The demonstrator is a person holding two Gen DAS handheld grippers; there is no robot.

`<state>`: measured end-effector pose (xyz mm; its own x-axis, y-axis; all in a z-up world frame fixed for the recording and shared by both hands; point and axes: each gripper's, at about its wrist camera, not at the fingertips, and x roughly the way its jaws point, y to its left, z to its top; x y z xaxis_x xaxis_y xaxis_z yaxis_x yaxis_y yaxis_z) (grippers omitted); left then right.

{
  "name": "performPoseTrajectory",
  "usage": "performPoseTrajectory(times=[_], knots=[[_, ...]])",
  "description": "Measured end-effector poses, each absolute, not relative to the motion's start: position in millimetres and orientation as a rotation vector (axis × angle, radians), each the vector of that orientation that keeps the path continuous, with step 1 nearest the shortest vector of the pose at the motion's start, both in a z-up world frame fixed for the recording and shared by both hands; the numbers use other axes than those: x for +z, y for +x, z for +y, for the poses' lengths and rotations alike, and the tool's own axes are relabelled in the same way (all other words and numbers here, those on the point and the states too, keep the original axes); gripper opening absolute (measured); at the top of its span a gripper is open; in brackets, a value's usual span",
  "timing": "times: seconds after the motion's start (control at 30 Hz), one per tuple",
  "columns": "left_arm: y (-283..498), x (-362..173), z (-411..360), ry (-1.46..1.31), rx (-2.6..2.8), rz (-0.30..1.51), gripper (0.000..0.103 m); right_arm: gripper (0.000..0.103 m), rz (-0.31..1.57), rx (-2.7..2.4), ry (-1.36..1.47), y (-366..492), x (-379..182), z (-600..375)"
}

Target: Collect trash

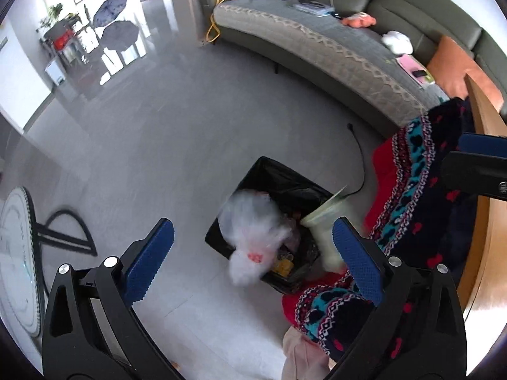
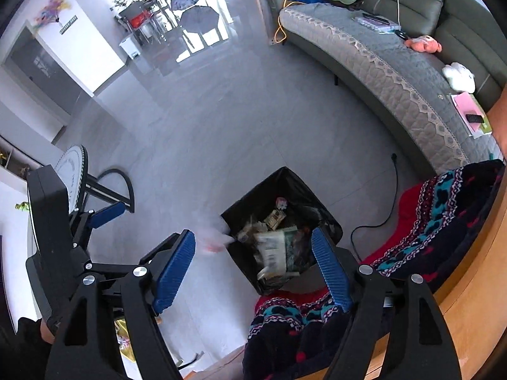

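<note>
A black-lined trash bin (image 1: 275,177) stands on the grey floor below both grippers; it also shows in the right wrist view (image 2: 285,183). My left gripper (image 1: 253,250) is open and empty above it. A blurred clear plastic bag (image 1: 250,234) and a pale green cup (image 1: 326,228) are in the air over the bin's rim. My right gripper (image 2: 253,262) is open and empty above the bin. A blurred paper package (image 2: 274,253) is falling into the bin among other wrappers. The bag shows as a faint blur (image 2: 212,237) at the bin's left edge.
A grey-covered sofa (image 1: 317,41) runs along the back right. A patterned red and navy blanket (image 1: 412,196) hangs by a wooden table edge (image 1: 484,190) at the right. A black cable (image 1: 361,164) lies on the floor. A fan (image 1: 19,253) stands at the left.
</note>
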<state>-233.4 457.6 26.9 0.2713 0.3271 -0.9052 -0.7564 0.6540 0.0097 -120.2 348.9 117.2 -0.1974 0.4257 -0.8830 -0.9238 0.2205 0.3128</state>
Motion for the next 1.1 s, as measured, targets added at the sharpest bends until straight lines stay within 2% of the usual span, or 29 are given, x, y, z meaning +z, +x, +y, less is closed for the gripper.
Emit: performPoseTrajectory(times=[0.63,1.1], knots=[[-215,31,450,-0.469,0.710,1.070,0.097,0.077,1.203,1.336,-0.501,-105,126,332],[-175,52,427,-0.405,0.605,1.036,0.097,0.077,1.203,1.244,-0.404,-72,139,283]])
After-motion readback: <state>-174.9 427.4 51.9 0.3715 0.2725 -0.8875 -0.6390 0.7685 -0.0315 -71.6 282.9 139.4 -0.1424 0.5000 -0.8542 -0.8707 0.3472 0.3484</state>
